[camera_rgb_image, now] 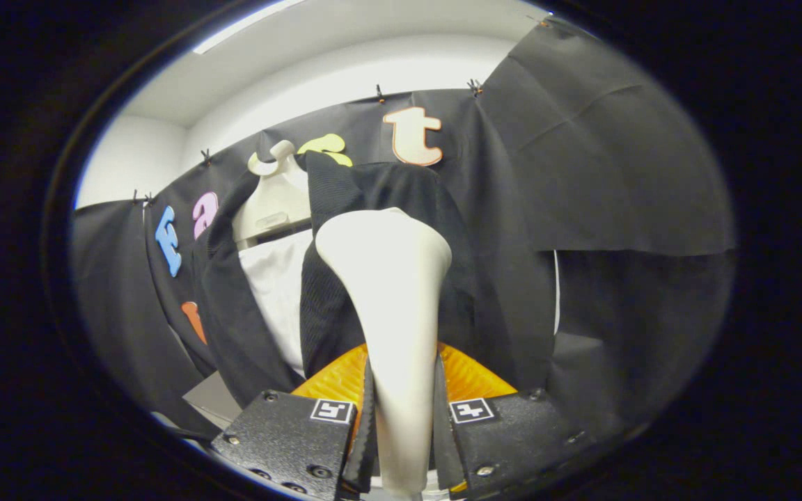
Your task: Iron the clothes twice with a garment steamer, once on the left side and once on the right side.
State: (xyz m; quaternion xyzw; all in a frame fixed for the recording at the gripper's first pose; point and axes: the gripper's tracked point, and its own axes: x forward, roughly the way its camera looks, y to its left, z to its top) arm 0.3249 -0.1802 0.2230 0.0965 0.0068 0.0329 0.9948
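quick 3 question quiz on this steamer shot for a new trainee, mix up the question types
1. True or false: the gripper is shut on the steamer.
2. What hangs just ahead of the steamer head? A) towel B) black jacket C) curtain
3. What is the jacket hung on?

Key: 1 true; 2 B; 3 a cream hanger, over a white shirt.
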